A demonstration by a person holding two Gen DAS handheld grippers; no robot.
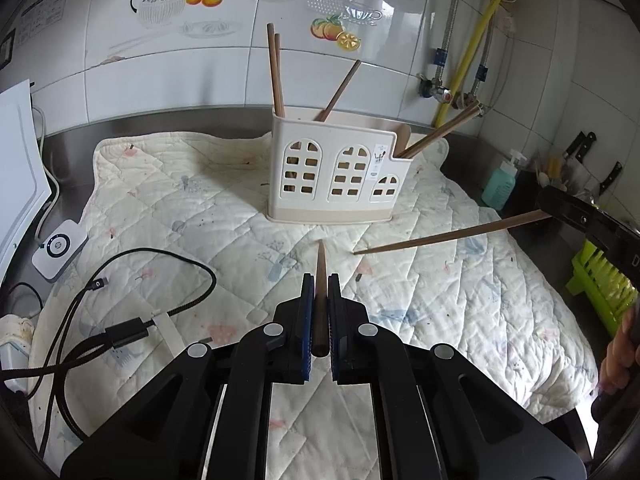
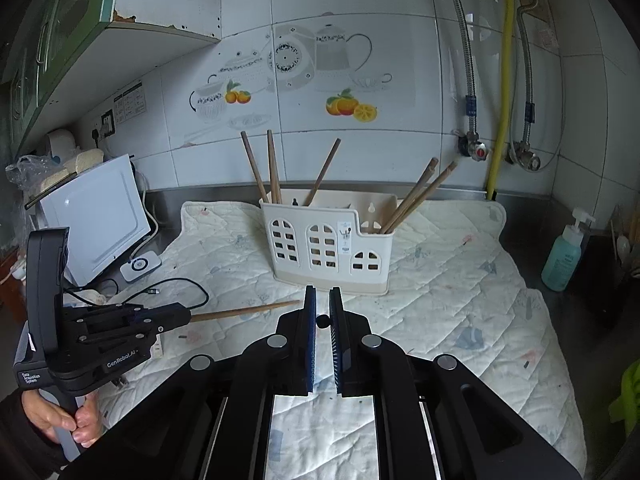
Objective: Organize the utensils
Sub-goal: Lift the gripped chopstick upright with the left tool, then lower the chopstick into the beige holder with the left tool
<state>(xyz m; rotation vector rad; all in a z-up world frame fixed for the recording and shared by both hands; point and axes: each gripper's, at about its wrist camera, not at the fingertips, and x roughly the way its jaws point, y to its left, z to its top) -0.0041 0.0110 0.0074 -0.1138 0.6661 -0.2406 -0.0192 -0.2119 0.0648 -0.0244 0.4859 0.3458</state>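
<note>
Left tongs (image 1: 319, 292) clamp chopstick (image 1: 320, 276) | right tongs (image 2: 322, 304) clamp second chopstick (image 1: 448, 236) | holder (image 1: 336, 176) beyond | cable (image 1: 120, 280) beside

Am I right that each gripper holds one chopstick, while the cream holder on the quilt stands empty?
Not quite: the holder is not empty. The right wrist view shows five chopsticks standing in it. The left gripper and right gripper do each hold one chopstick, over the quilt.

"GenRobot.AI" on the left hand-held gripper (image 2: 192, 316) body, "Data Acquisition System" on its lower corner
</note>
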